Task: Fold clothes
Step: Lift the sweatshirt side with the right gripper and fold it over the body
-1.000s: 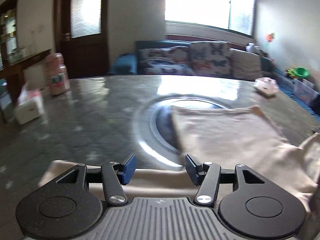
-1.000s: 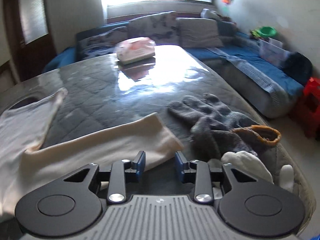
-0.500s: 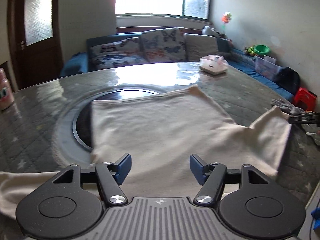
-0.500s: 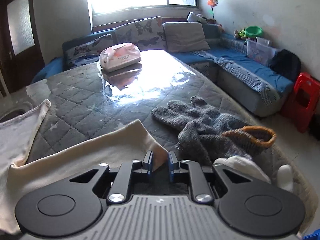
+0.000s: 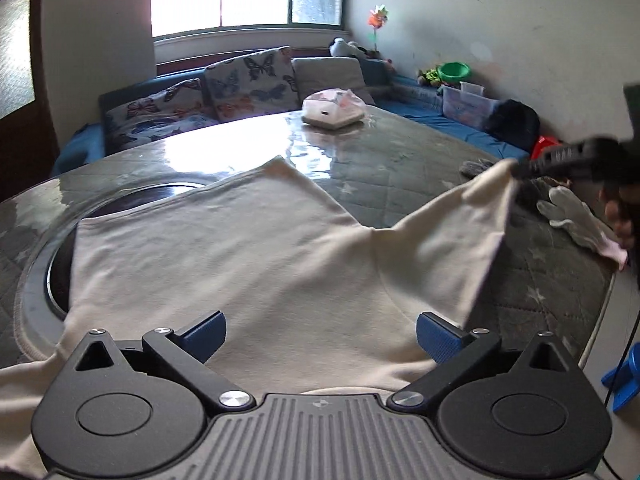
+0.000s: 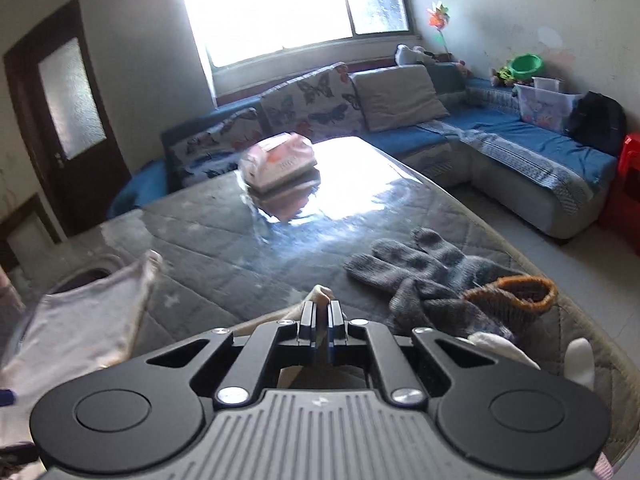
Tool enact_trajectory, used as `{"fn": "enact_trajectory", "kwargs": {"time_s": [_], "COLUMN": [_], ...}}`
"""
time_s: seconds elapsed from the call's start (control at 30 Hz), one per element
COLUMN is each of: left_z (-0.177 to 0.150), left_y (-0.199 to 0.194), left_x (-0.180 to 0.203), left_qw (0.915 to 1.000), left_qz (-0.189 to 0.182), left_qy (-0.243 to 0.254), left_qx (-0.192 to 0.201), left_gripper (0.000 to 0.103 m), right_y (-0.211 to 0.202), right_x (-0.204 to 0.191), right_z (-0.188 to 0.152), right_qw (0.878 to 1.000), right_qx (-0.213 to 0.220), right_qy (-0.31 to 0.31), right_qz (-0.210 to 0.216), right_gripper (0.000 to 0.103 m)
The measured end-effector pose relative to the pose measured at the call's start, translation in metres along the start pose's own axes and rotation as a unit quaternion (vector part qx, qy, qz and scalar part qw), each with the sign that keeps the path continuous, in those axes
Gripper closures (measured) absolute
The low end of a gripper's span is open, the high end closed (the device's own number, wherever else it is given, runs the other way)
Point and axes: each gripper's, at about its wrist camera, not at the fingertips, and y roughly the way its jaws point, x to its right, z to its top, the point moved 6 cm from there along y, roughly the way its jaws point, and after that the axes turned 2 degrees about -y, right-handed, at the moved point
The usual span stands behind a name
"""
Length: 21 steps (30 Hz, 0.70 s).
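Observation:
A cream long-sleeved shirt (image 5: 248,256) lies spread on the grey quilted table (image 5: 400,160). My left gripper (image 5: 320,336) is open and hovers over the shirt's near edge, jaws wide apart. My right gripper (image 6: 321,312) is shut on the cuff of the shirt's right sleeve (image 6: 320,294) and holds it lifted off the table. In the left wrist view the right gripper (image 5: 524,166) shows at the right with the sleeve (image 5: 452,240) stretched up to it. The shirt's body also shows in the right wrist view (image 6: 80,320).
Grey knit gloves (image 6: 420,276) and a white glove (image 5: 576,224) lie by the table's right edge. A pink tissue pack (image 5: 332,110) sits at the far side. A round dark inset (image 5: 64,240) lies under the shirt's left part. A blue sofa (image 6: 500,148) stands behind.
My right gripper closed on the sleeve cuff and lifted it off the table. My left gripper swung right over the shirt and opened wider.

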Motion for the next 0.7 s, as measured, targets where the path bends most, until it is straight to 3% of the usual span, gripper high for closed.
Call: {"fn": "enact_trajectory", "kwargs": {"time_s": [0.2,0.37,0.53,0.7], "left_z": [-0.001,-0.004,-0.007,-0.020], "left_y": [0.005,-0.003,-0.033,-0.064], "left_x": [0.002,0.000,-0.034,-0.079], "left_qw": [1.0000,0.9998,0.9987,0.9945], "left_qz": [-0.004,0.009,0.025,0.060], "left_qy": [0.000,0.016,-0.024,-0.065], "left_qx": [0.000,0.012,0.037,0.057], "left_gripper": [0.000,0.000,0.000,0.000], "right_y": [-0.029,-0.052,-0.066,-0.053], "right_x": [-0.034,-0.086,-0.165,-0.239], "right_z": [0.028,0.053,0.064,0.044], "right_qw": [0.998,0.991,0.975,0.957], "right_qx": [0.033,0.049,0.050,0.018], "right_qy": [-0.015,-0.046,-0.112,-0.160], "right_qz": [0.052,0.112,0.184,0.242], "right_gripper": [0.099,0.099,0.099,0.099]}}
